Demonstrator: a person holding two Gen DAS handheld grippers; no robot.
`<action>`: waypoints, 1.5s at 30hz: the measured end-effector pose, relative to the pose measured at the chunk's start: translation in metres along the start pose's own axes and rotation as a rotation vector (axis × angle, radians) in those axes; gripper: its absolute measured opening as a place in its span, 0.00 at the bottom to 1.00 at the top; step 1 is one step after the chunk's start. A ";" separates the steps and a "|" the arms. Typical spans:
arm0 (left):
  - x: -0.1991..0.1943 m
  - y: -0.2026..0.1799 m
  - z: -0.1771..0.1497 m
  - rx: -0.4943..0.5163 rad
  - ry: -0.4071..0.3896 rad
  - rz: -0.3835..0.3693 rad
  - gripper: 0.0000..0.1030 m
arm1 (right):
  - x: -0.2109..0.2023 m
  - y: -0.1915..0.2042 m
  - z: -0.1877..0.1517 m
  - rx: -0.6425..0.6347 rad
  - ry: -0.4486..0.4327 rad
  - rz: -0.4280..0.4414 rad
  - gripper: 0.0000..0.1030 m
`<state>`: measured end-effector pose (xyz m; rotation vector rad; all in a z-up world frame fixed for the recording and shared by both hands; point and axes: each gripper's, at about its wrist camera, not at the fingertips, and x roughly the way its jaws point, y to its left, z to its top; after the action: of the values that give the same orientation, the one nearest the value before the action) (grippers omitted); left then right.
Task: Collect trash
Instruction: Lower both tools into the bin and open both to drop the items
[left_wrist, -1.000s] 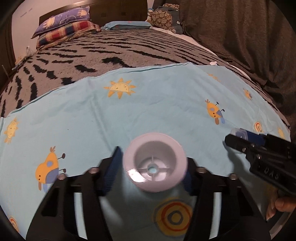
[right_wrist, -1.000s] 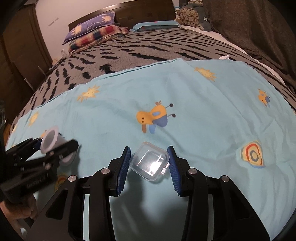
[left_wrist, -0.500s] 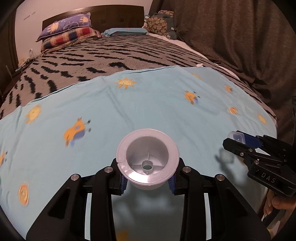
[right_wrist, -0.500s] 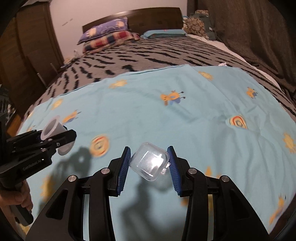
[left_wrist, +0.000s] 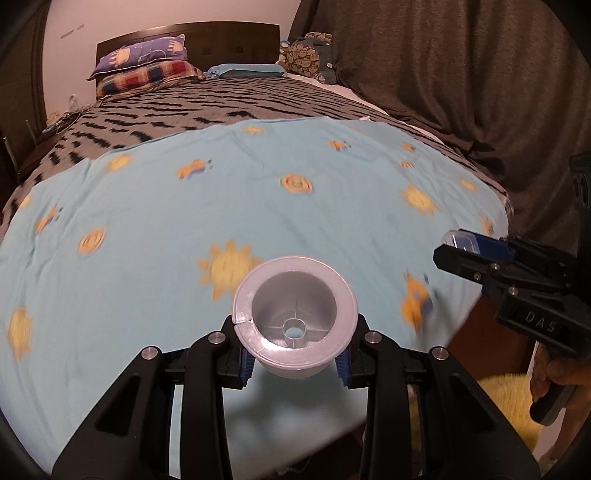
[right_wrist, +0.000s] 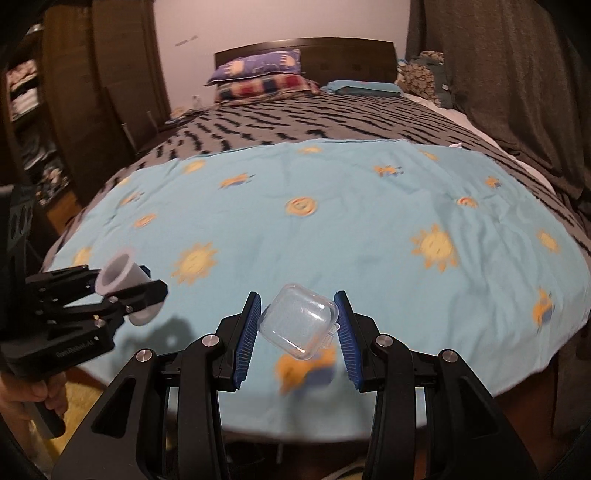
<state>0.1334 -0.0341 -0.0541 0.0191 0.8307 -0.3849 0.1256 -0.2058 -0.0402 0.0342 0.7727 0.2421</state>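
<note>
My left gripper (left_wrist: 294, 363) is shut on a grey plastic spool (left_wrist: 295, 317), its open end facing the camera, held above the foot of the bed. It also shows in the right wrist view (right_wrist: 122, 280) at the left. My right gripper (right_wrist: 298, 332) is shut on a small clear plastic box (right_wrist: 299, 325), tilted between the blue pads. In the left wrist view the right gripper (left_wrist: 465, 247) shows at the right with the clear box (left_wrist: 458, 240) at its tip.
A light blue sheet (right_wrist: 332, 221) with sun prints covers the near half of the bed, over a grey zebra blanket (right_wrist: 295, 122). Pillows (right_wrist: 262, 77) lie at the headboard. Dark curtains (left_wrist: 461, 74) hang at the right. A wardrobe (right_wrist: 74, 92) stands at the left. A yellow rug (left_wrist: 498, 398) lies below.
Both grippers have pulled back and up from the sheet, each carrying its item; the bed's front edge and the floor have come into view.
</note>
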 end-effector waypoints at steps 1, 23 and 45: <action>-0.005 -0.001 -0.010 0.001 0.001 -0.001 0.31 | -0.004 0.007 -0.010 -0.004 0.000 0.011 0.41; 0.030 0.001 -0.210 -0.093 0.290 -0.047 0.31 | 0.043 0.040 -0.181 0.092 0.276 0.084 0.41; 0.090 0.023 -0.241 -0.153 0.442 -0.017 0.42 | 0.119 0.046 -0.204 0.135 0.430 0.102 0.42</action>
<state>0.0230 -0.0024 -0.2857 -0.0470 1.2963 -0.3368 0.0564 -0.1456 -0.2631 0.1536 1.2172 0.2984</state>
